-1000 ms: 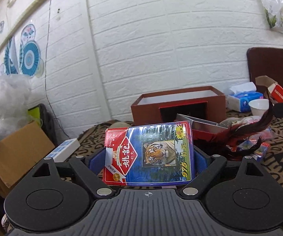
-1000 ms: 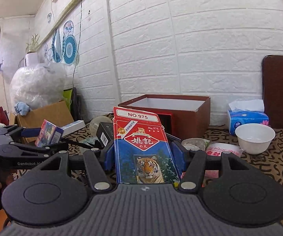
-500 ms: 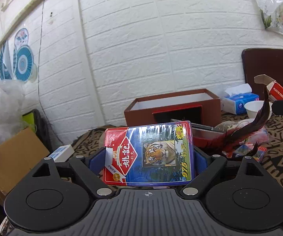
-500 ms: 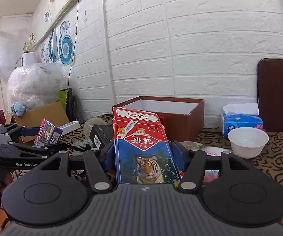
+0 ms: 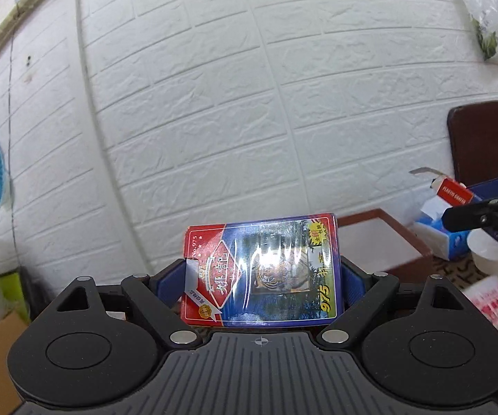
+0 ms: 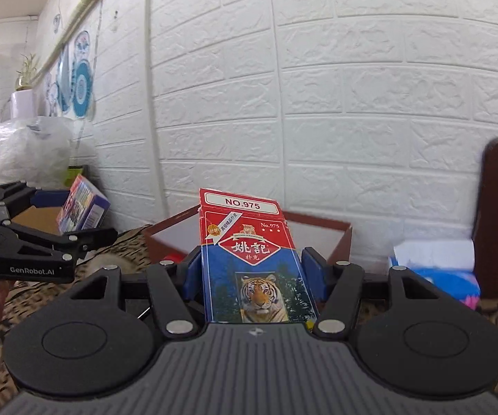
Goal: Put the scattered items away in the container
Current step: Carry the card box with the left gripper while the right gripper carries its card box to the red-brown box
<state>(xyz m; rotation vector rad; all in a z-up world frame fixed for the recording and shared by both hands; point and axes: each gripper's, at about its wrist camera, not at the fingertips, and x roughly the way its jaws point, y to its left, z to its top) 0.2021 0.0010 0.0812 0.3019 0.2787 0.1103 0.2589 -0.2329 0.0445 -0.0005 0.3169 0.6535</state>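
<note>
The brown box (image 6: 318, 238) is sitting on the desk ahead. Each claw is pinching a card pack: left claw (image 5: 261, 276) a wrapped card pack (image 5: 261, 269), right claw (image 6: 252, 273) an open-flapped card pack (image 6: 252, 259). Releasing short risks hitting the rim; that open flap could spill cards.

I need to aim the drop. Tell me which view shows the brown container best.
The right wrist view: the brown container shows its open top, rim and white inside behind the held card box. The left wrist view catches only one blurred corner beside its own card pack.
</note>
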